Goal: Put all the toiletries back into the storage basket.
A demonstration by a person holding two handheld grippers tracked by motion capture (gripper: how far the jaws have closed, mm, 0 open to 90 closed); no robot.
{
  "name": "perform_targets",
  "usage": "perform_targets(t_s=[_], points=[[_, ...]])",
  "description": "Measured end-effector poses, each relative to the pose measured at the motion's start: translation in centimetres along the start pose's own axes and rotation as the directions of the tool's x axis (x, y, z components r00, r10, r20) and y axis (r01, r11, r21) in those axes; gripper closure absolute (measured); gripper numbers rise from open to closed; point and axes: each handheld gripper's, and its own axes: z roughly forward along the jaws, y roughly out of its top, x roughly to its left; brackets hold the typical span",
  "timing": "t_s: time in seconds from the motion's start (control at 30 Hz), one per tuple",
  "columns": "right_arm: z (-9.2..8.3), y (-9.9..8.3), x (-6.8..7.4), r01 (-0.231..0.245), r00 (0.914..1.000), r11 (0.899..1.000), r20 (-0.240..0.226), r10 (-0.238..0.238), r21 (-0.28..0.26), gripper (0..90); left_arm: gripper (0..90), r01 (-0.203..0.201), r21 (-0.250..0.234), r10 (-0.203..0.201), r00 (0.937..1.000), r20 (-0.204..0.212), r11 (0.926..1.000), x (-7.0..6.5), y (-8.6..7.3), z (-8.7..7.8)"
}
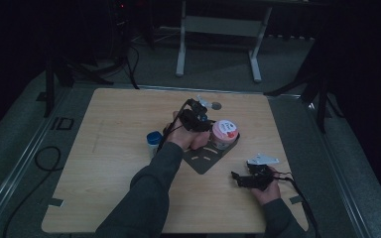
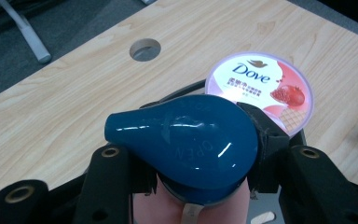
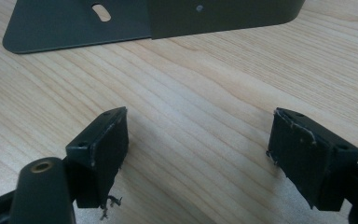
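Left gripper has its jaws clamped on a blue teardrop-shaped cap that tops a pinkish bottle; the cap's pointed spout runs off to the left in the left gripper view, across the jaw line. The bottle stands on the dark metal plate mid-table, just beside the Dove tub. Right gripper sits near the table's near-right edge, jaws wide and empty, well apart from the bottle with the plate's edge ahead of it. Left hand is the one on the job; a small blue-lidded jar stands left of it.
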Motion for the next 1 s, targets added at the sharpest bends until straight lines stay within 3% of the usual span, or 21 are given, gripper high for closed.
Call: perform_targets(t_s=[1.0], points=[[0.0, 0.0, 0.0, 0.000, 1.0000, 1.000, 0.000, 0.000, -0.002, 19.7, 52.8, 0.066, -0.023, -0.067, 0.9966, -0.048, 0.9975, 1.2, 1.7, 2.9]])
